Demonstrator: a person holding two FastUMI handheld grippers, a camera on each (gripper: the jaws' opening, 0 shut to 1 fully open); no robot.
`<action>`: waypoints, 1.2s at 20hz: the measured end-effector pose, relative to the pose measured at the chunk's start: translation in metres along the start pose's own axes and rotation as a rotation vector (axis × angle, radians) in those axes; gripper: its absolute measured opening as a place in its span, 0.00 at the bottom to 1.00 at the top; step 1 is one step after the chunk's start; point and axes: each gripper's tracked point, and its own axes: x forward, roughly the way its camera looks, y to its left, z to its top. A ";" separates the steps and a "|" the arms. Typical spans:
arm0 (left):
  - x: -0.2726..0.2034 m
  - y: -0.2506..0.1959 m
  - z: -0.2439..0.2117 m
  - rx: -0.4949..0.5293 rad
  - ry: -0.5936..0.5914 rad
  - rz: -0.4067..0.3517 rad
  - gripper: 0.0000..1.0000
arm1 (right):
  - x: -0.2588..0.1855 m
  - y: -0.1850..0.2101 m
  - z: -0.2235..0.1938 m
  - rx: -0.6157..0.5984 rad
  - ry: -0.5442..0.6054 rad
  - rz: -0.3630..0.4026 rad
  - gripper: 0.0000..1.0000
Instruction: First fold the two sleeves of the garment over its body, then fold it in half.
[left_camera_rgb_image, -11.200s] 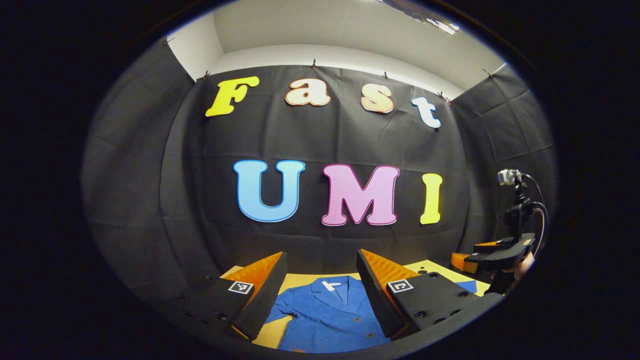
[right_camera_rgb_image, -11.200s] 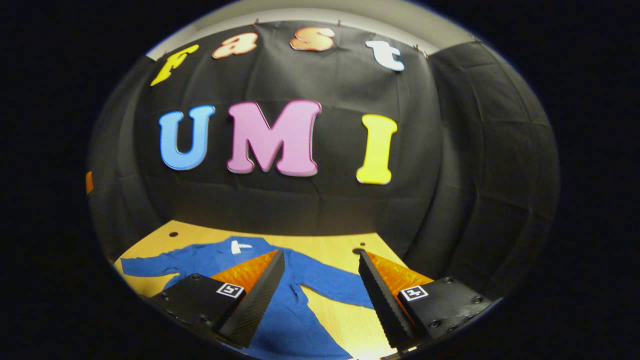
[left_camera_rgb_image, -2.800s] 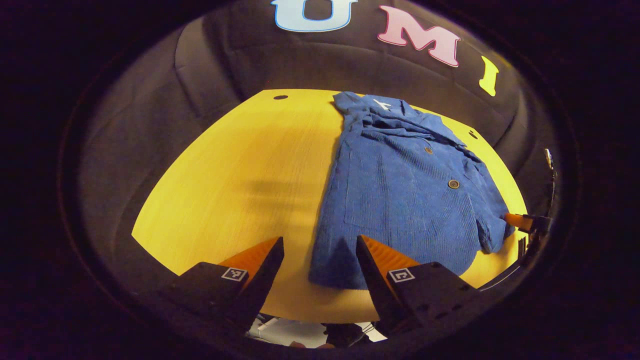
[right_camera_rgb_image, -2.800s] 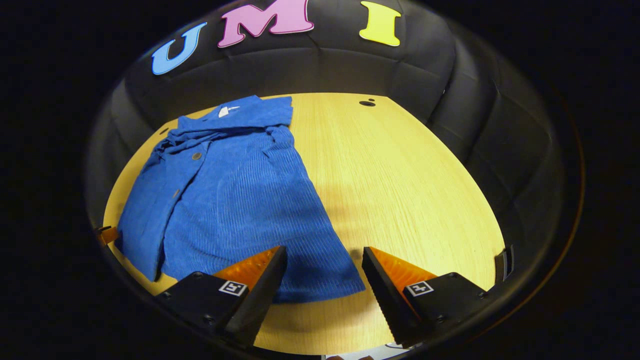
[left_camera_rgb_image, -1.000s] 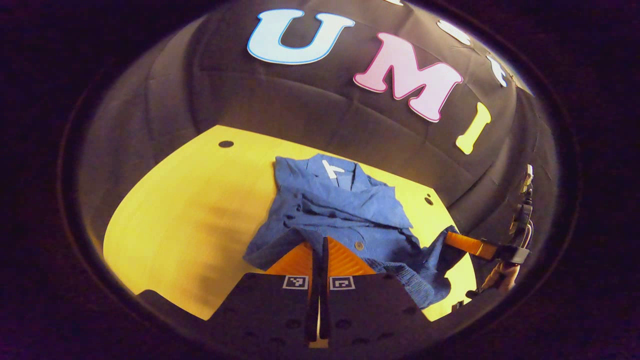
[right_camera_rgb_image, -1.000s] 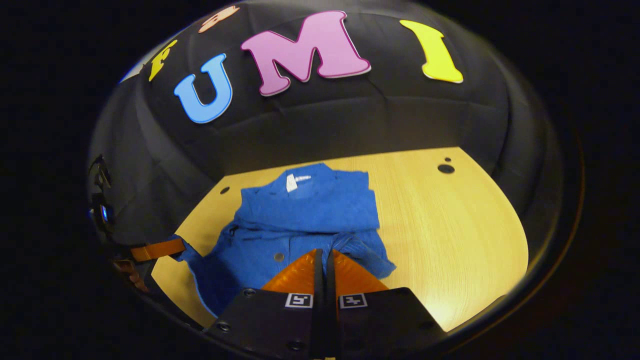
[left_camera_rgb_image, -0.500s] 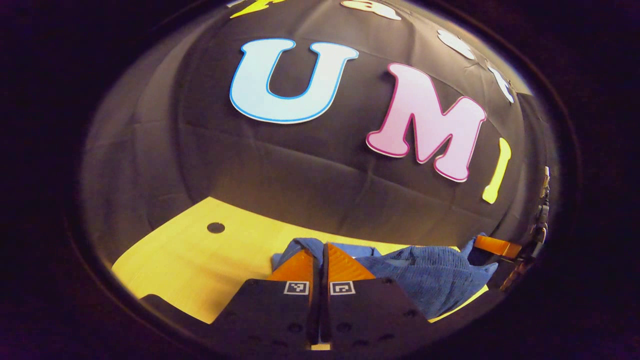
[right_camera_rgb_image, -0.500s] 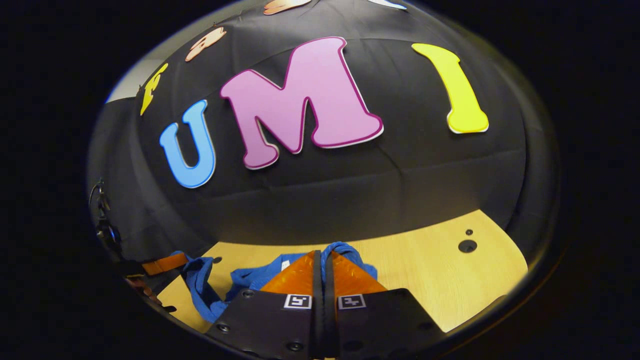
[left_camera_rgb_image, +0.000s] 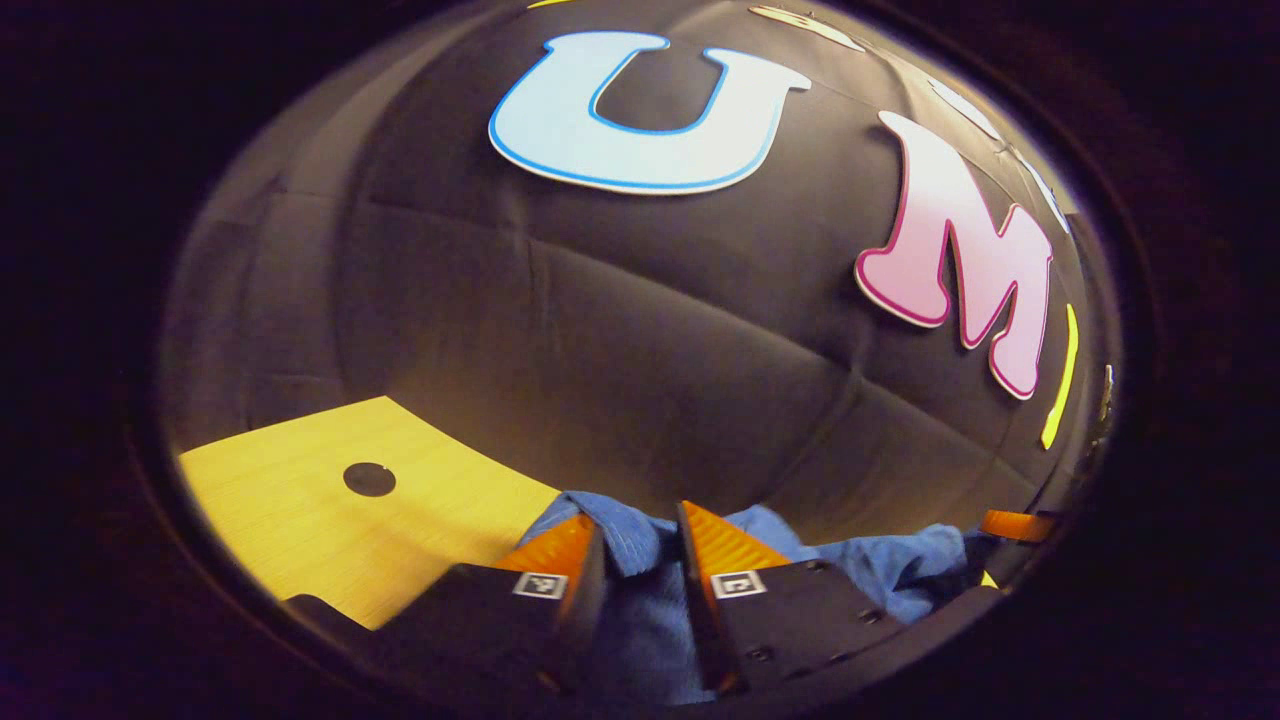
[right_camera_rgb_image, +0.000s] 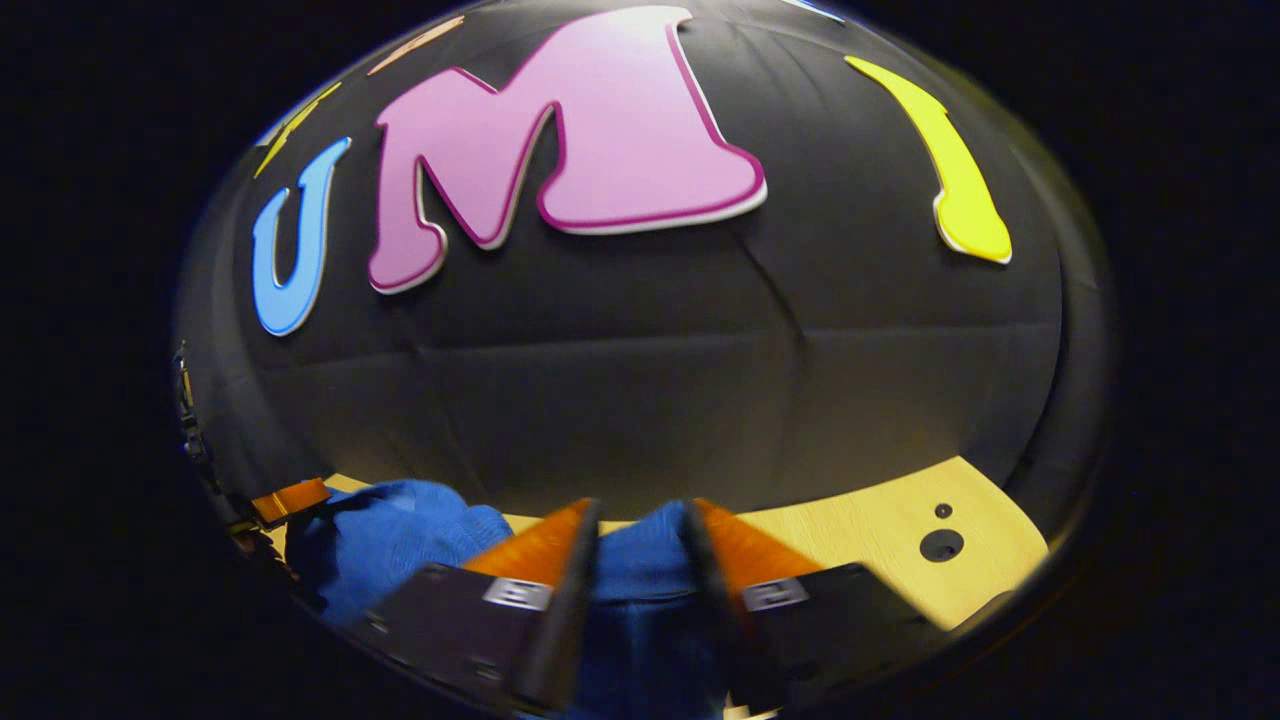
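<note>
Garment lies doubled at the bench back edge, half-fold apparently done, both my grippers' fingers parted, releasing.

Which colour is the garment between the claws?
Blue garment, clearest in the right gripper view.

In the left gripper view, the left gripper stands with its two fingers parted, and the blue corduroy jacket lies bunched in the gap between them. The yellow wooden table with a round hole is at the left. The other gripper's finger touches the jacket's far right edge.
</note>
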 end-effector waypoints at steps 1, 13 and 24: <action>-0.002 0.004 -0.008 0.021 0.031 0.022 0.82 | 0.000 -0.001 -0.001 -0.001 -0.012 0.000 1.00; -0.188 -0.038 0.039 0.173 -0.110 -0.064 0.84 | -0.155 0.043 0.073 -0.019 -0.374 -0.018 0.98; -0.492 -0.045 0.089 0.250 -0.438 -0.035 0.82 | -0.404 0.146 0.064 -0.317 -0.503 0.143 0.97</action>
